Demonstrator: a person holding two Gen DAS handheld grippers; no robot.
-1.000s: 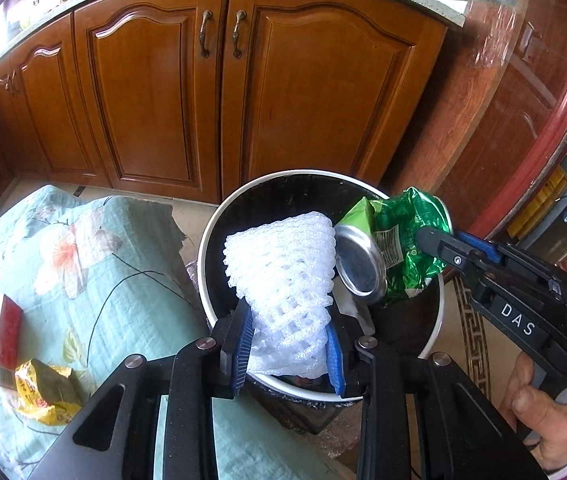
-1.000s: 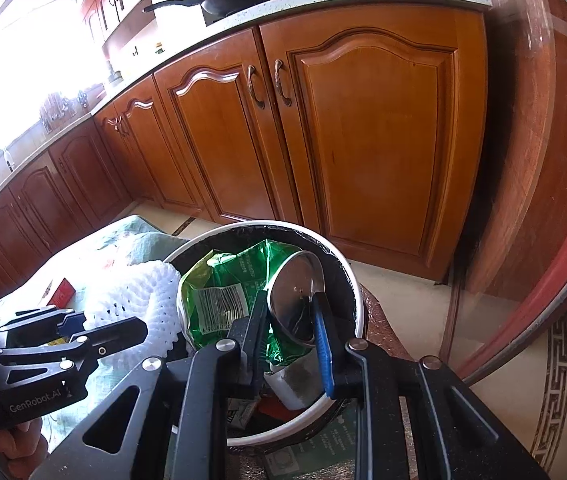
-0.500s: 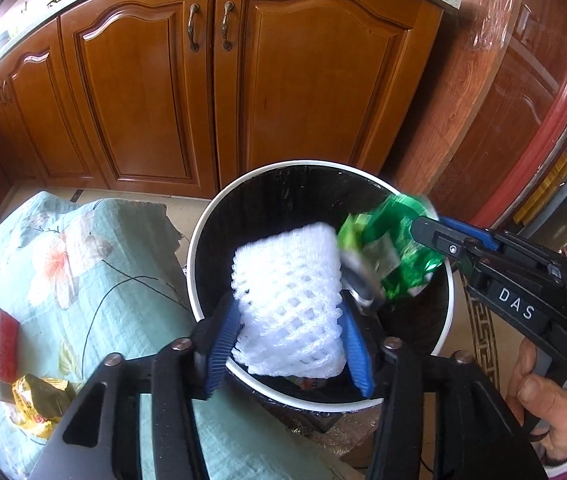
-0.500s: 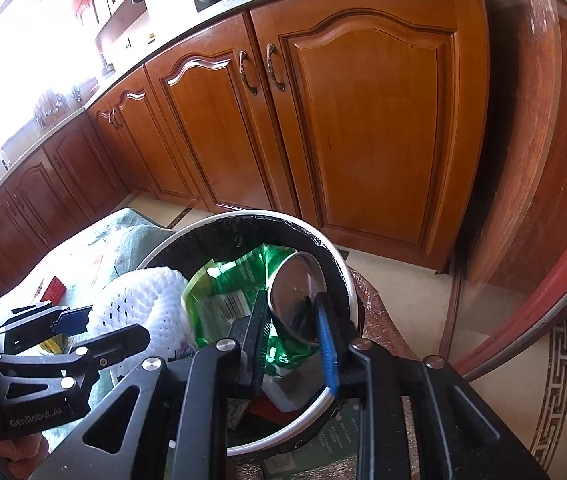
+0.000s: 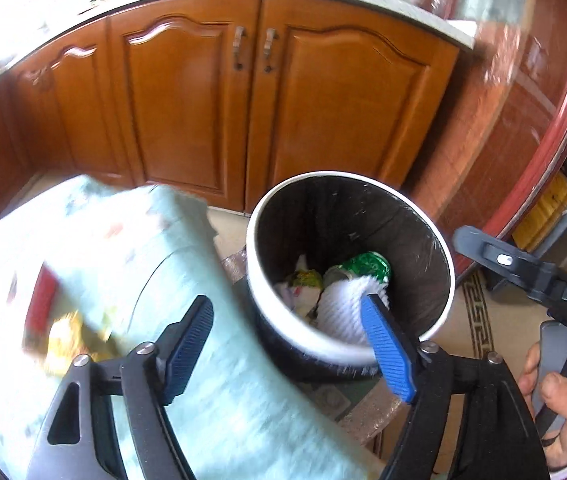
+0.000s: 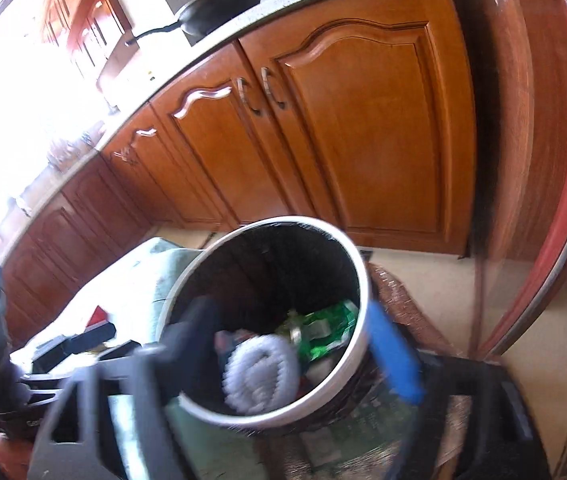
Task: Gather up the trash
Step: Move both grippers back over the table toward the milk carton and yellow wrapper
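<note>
Left gripper (image 5: 289, 344): blue-padded jaws spread wide and opening, nothing between the pads. Right gripper (image 6: 295, 356): jaws likewise wide apart and opening, nothing pinched, heavily blurred.

Below both stands the round white-rimmed bin with a black liner (image 5: 435, 248). The white foam mesh fruit sleeve (image 5: 343, 304) lies inside it, loose, on top of other rubbish, with the crumpled green snack packet (image 5: 367, 266) just behind it.

Only the left view shows the pale green floral cloth (image 5: 131, 248) beside the bin, bearing a red packet (image 5: 41, 304) and a yellow wrapper (image 5: 61, 340), both blurred, and the person's hand (image 5: 563, 408) on the right gripper's handle. Only the right view shows a black frying pan (image 6: 219, 8) on the speckled counter above the brown wooden cabinets (image 6: 363, 128).
</note>
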